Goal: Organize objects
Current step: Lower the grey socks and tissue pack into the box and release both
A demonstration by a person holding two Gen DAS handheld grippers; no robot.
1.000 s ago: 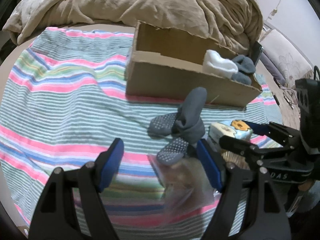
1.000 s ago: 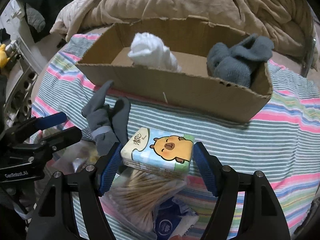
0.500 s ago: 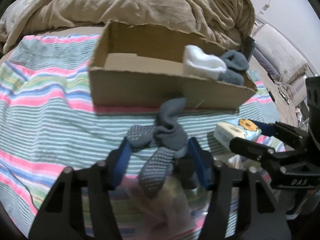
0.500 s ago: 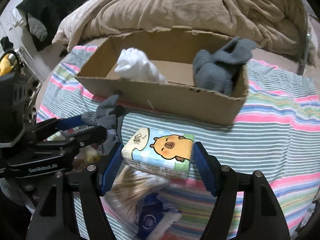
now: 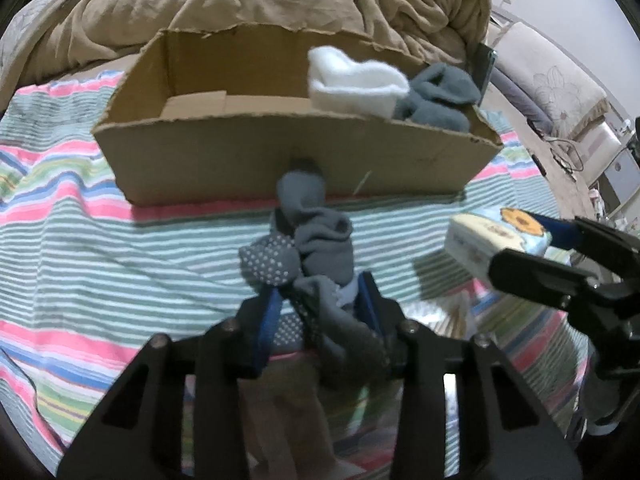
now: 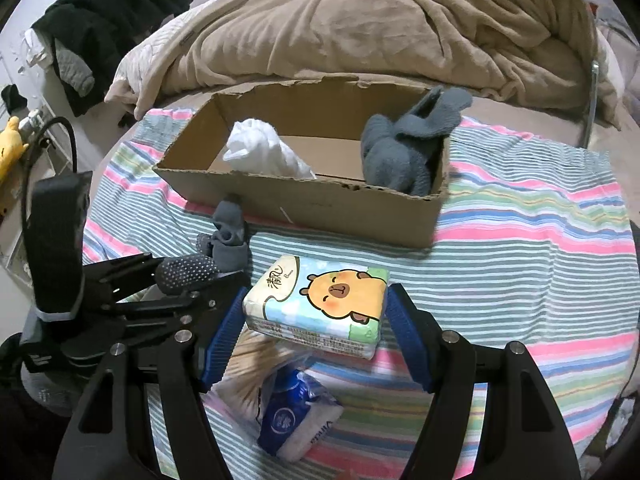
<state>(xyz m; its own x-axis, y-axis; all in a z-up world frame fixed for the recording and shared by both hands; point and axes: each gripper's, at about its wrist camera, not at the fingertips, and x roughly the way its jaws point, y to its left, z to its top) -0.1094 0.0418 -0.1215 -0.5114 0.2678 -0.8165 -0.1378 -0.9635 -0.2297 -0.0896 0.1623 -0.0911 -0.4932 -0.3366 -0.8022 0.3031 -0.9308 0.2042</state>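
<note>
My left gripper (image 5: 320, 312) is shut on a pair of grey grip-dot socks (image 5: 312, 240) and holds them above the striped blanket, just in front of the cardboard box (image 5: 240, 160). The socks also show in the right wrist view (image 6: 224, 248). My right gripper (image 6: 316, 320) is shut on a tissue pack with a capybara print (image 6: 320, 304), lifted over the blanket; it also shows in the left wrist view (image 5: 496, 236). The box (image 6: 320, 208) holds a white cloth (image 6: 260, 152) and a grey sock bundle (image 6: 404, 148).
A bag of cotton swabs (image 6: 256, 364) and a blue tissue packet (image 6: 296, 420) lie under the right gripper. A clear plastic bag (image 5: 304, 400) lies under the left gripper. A beige duvet (image 6: 360, 28) is piled behind the box. Dark clothes (image 6: 100, 24) lie far left.
My left gripper has closed on the grey socks and lifted them toward the box. My right gripper has risen with the tissue pack, off the cotton swabs.
</note>
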